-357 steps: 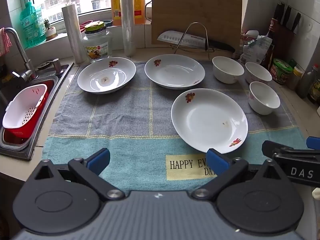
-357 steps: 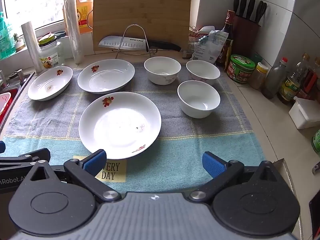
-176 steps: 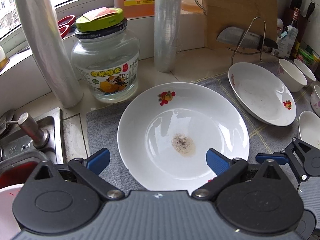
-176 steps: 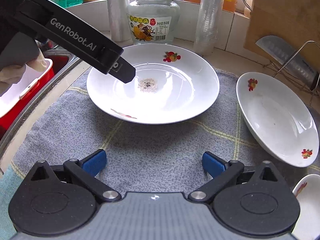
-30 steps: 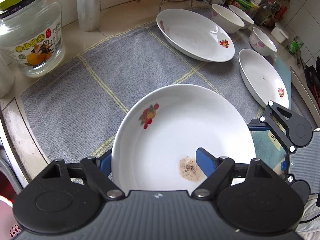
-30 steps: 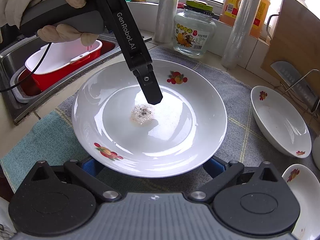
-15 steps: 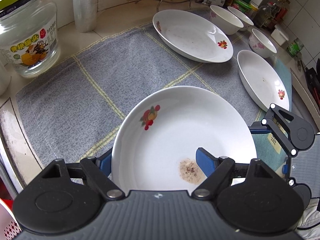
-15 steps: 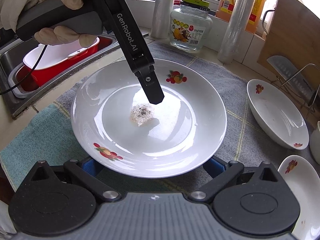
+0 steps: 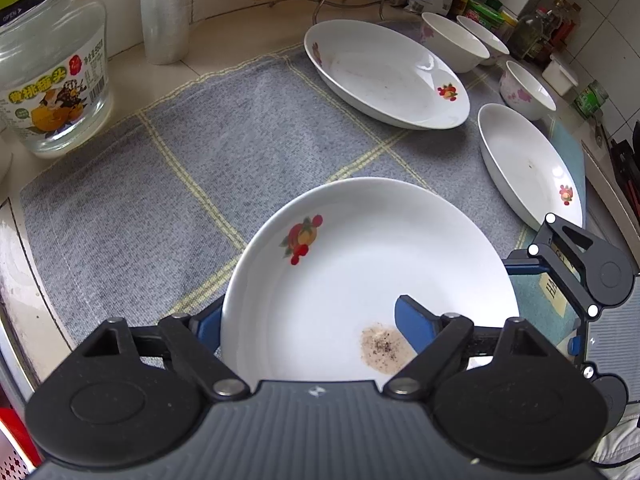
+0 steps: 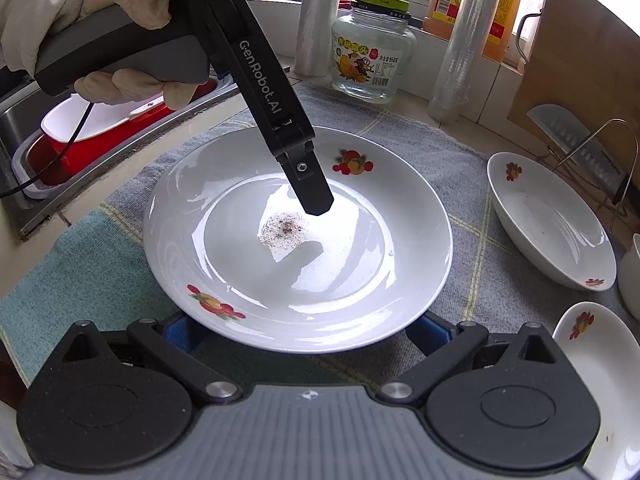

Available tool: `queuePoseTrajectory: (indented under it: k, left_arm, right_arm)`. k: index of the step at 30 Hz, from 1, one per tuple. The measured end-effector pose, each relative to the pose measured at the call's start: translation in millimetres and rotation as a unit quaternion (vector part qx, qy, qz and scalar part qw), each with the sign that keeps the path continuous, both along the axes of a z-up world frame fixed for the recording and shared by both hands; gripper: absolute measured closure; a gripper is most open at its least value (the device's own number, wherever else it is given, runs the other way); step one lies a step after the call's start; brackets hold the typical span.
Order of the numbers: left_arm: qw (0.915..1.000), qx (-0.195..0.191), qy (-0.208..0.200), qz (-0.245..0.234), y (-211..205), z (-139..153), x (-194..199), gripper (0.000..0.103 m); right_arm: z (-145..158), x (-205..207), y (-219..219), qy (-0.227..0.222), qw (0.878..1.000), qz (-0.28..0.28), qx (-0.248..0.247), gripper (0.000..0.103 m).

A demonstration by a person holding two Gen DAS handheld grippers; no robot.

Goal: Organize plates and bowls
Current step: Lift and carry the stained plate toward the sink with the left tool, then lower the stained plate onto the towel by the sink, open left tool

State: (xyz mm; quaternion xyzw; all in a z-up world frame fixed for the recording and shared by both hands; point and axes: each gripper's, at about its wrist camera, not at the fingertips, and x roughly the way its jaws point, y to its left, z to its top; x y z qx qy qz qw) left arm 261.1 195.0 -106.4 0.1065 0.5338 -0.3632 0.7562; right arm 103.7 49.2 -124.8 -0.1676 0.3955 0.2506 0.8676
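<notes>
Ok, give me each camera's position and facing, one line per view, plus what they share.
Left wrist: on the left gripper, looking down past the stained plate toward the bowls; own fingers straddle the plate's rim, jaws opening.
Right wrist: on the right gripper, facing the jar by the window; own fingers and a gloved hand show.
Shared: stained plate, jar, each other's gripper.

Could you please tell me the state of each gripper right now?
Left gripper: opening, with the plate rim between its fingers, apparently not pinched.
Right gripper: open, gripping nothing; its fingers sit under the plate's near edge.
</notes>
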Motion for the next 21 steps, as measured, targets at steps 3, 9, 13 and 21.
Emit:
queuePoseTrajectory:
  k: [3,9,13,21]
  left_arm:
    - [0.9998,0.001,-0.018,0.008,1.2,1.3,-4.2,0.013]
    - [0.9976,0.004,-0.057,0.041,12.3,9.3,-17.3,0.013]
    - [0.9919,-0.002,-0.107,0.068,19.3,26.4,-37.7,0.006]
    - [0.9708,-0.03,-0.202,0.125,7.4,53.8,-87.5,0.003]
  right_arm:
    - [1.1,0.1,-1.5,0.002,1.0,0.004,0.0,0.0]
    - [6.9,-2.5,-12.3,0.006,1.0,0.007,-0.005,0.0]
    - [13.7,-9.2,-24.1,0.011,1.0,0.004,-0.01,0.0]
    - [38.7,-23.6,-48.1,-0.008,0.999,-0.027,-0.015,0.0]
